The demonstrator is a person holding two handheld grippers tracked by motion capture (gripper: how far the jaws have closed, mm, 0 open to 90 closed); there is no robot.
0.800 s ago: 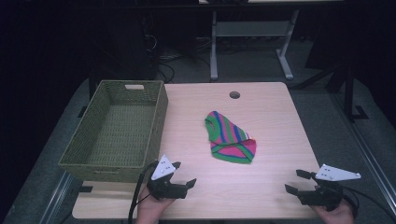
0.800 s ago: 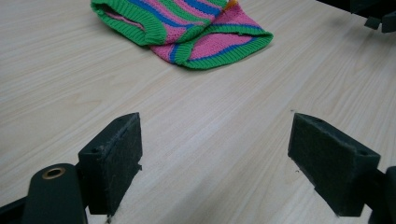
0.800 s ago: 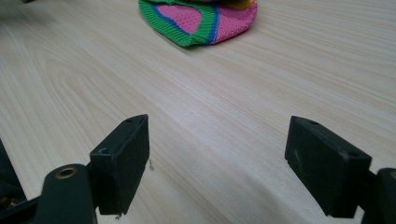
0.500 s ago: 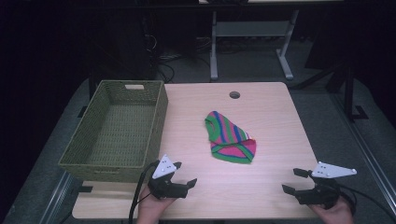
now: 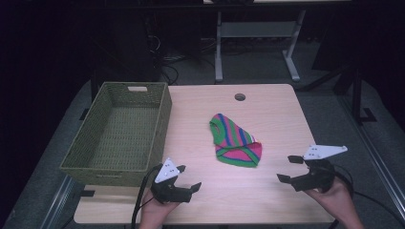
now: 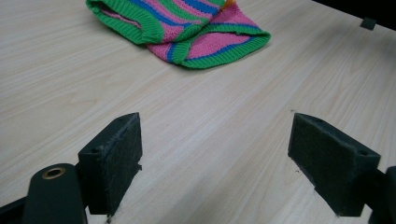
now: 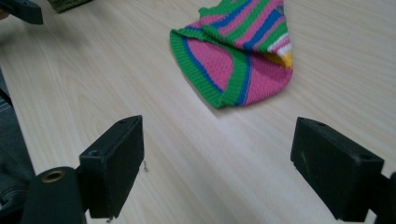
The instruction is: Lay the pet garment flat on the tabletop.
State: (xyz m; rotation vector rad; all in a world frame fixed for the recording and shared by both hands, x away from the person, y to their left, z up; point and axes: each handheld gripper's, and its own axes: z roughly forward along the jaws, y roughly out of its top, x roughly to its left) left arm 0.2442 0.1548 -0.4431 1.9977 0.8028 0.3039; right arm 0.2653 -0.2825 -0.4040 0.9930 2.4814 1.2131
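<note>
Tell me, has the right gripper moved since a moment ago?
Yes. The right gripper has shifted slightly left, toward the knitted cloth.

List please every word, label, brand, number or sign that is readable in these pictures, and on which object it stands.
None: no readable text stands on the striped knitted cloth, the woven basket, the table, the left gripper or the right gripper.

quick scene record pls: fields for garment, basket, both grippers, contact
garment: striped knit piece, crumpled, mid-table, pink/green/blue
basket: green woven basket, at the table's left edge, nothing visible inside
left gripper: open, low over table's near edge, nothing between fingers
right gripper: open, near right edge, nothing held
contact: neither gripper touches the garment
table: light wood, round hole at the far side
</note>
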